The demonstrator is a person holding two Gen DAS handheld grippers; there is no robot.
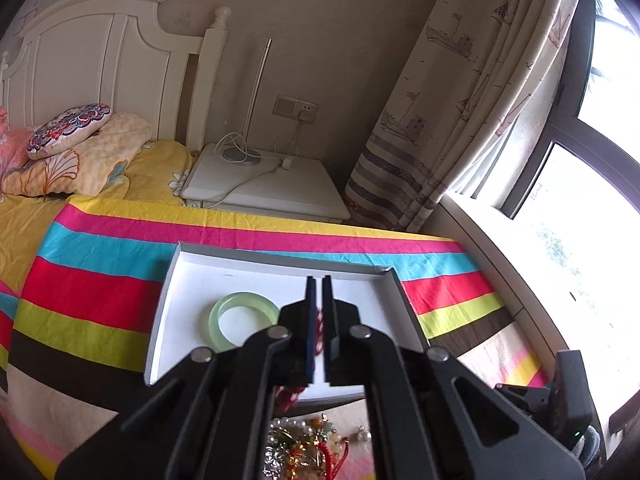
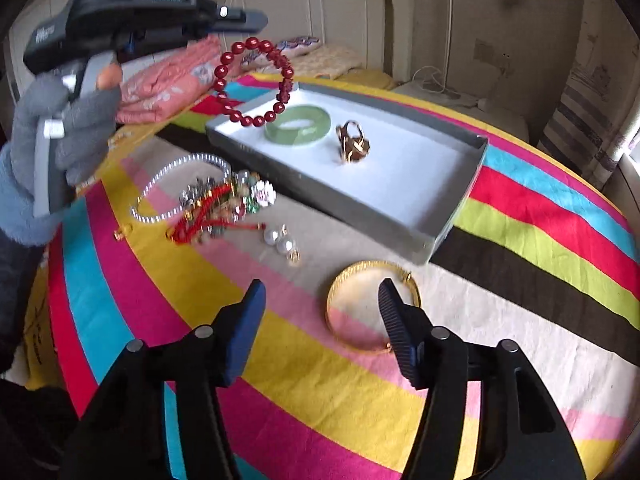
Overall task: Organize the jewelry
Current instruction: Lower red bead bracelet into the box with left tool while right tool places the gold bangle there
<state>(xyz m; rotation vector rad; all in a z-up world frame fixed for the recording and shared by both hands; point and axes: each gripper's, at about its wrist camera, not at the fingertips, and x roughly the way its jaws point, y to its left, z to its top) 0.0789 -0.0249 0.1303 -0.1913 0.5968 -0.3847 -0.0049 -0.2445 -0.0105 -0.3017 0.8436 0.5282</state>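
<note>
Striped cloth and bedroom furnishings by a bright window

A cloth [image 1: 100, 292] in bands of pink, blue, red, green, brown and yellow covers the work surface. Behind it stands a bed with a white headboard [image 1: 100, 52], a yellow floral sheet [image 1: 160, 168], a patterned round cushion [image 1: 68, 130] resting on a pale orange pillow [image 1: 92, 164], and folded pink bedding [image 2: 168, 80]. A white nightstand [image 1: 272, 184] beside the bed carries a slim lamp [image 1: 258, 92] and white cables below a wall socket [image 1: 296, 108]. A boat-print curtain [image 1: 472, 92] hangs next to the window [image 1: 592, 200].
</note>
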